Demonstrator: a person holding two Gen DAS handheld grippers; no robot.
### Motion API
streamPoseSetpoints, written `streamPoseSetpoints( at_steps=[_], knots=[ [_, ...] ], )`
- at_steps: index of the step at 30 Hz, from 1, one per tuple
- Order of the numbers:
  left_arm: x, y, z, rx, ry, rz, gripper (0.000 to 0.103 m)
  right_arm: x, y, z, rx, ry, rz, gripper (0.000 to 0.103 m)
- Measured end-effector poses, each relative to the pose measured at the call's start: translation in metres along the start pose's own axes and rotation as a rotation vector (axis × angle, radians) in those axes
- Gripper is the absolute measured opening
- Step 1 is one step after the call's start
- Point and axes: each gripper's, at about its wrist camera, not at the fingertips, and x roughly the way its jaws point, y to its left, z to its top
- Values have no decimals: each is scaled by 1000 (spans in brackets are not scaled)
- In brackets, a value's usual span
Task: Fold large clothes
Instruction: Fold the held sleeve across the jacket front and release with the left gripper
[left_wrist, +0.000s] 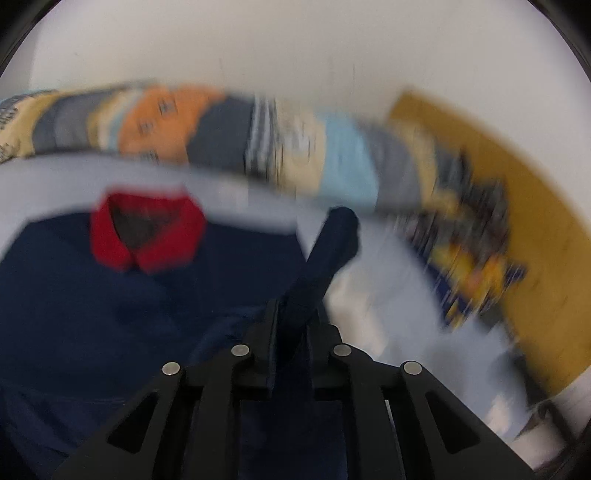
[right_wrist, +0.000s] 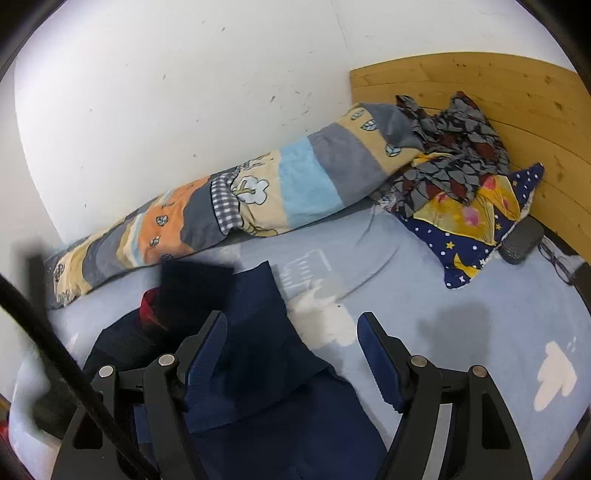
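Observation:
A navy polo shirt (left_wrist: 110, 295) with a red collar (left_wrist: 147, 236) lies spread on the light blue bed sheet (left_wrist: 391, 280); this view is blurred by motion. My left gripper (left_wrist: 295, 314) is shut on a navy sleeve (left_wrist: 332, 240), which stands up out of the narrow jaws. In the right wrist view the same shirt (right_wrist: 266, 354) lies below my right gripper (right_wrist: 291, 321). That gripper hangs open above it, blue pads (right_wrist: 207, 347) wide apart and nothing between them. A dark blurred shape (right_wrist: 195, 288) covers most of the red collar (right_wrist: 147, 306).
A long patchwork bolster (right_wrist: 258, 195) lies along the white wall. At the wooden headboard (right_wrist: 498, 85) sit a star-print pillow (right_wrist: 469, 229), a crumpled patterned cloth (right_wrist: 450, 155), a black case (right_wrist: 521, 240) and glasses (right_wrist: 557, 262). A black cable (right_wrist: 55, 350) crosses the lower left.

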Motion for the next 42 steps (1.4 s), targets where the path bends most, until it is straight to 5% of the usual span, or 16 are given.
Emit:
streamPoseSetpoints(
  at_steps=[1, 3, 10, 16, 21, 30, 36, 39, 42],
  knots=[
    [12, 5, -9, 8, 43, 10, 33, 0, -2, 0, 2, 2, 0, 78],
    [29, 0, -26, 23, 110, -13, 51, 0, -5, 1, 2, -1, -5, 78],
    [-48, 24, -14, 117, -58, -26, 82, 7, -8, 0, 14, 16, 0, 78],
    [-77, 114, -10, 101, -60, 213, 82, 20, 14, -9, -44, 49, 23, 78],
    [-52, 209, -50, -11, 162, 401, 82, 31, 21, -16, -55, 87, 23, 78],
    [-130, 209, -77, -22, -30, 390, 83, 32, 45, -31, -111, 148, 99, 78],
    [-108, 232, -112, 27, 125, 498, 88, 88, 55, -73, -201, 367, 89, 78],
    [-127, 233, -111, 18, 79, 522, 88, 132, 36, -106, -172, 557, 21, 78],
    [-160, 230, -108, -7, -19, 511, 88, 125, 36, -108, -164, 558, 9, 78]
  ],
)
